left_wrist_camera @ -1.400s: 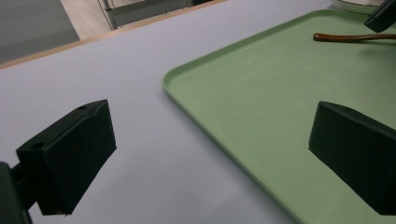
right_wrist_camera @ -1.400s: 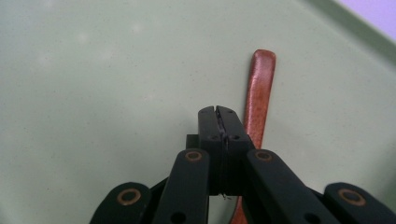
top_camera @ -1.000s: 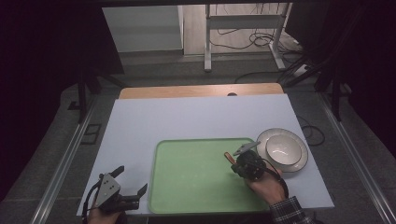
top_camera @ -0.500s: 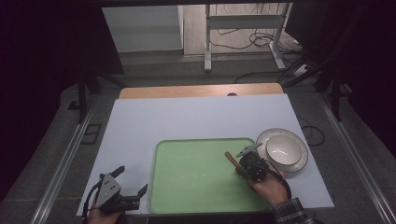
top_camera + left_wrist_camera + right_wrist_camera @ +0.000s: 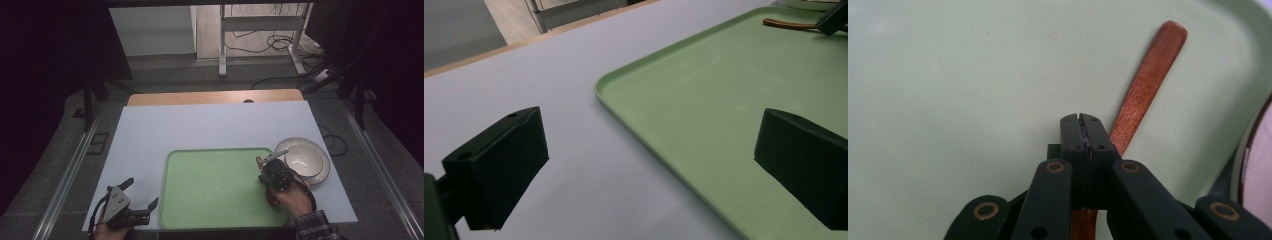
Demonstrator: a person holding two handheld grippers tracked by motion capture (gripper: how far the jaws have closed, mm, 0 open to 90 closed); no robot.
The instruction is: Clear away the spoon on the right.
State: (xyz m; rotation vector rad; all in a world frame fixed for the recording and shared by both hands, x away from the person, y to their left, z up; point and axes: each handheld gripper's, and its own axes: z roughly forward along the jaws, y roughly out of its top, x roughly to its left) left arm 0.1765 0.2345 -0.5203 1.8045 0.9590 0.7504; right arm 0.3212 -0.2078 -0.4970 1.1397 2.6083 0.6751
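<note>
A green tray (image 5: pixel 215 185) lies at the table's front centre. Along its right edge lies a thin brown wooden handle (image 5: pixel 258 162), which shows close up in the right gripper view (image 5: pixel 1148 80). My right gripper (image 5: pixel 272 176) sits low over that handle, jaws pressed together; the handle (image 5: pixel 1128 120) passes under the right jaw and comes out past the tips. My left gripper (image 5: pixel 143 191) is held at the front left of the table, beside the tray's left edge (image 5: pixel 634 120). It is open wide (image 5: pixel 644 165) with nothing between the jaws.
A white bowl (image 5: pixel 302 159) sits on a pale plate (image 5: pixel 320 175) just right of the tray, close to my right gripper. The white table top (image 5: pixel 210 125) stretches back to a wooden strip (image 5: pixel 215 96). Cables and a metal stand lie on the floor beyond.
My right gripper and the wooden handle have shifted a little to the right, toward the bowl. The left gripper has stayed put.
</note>
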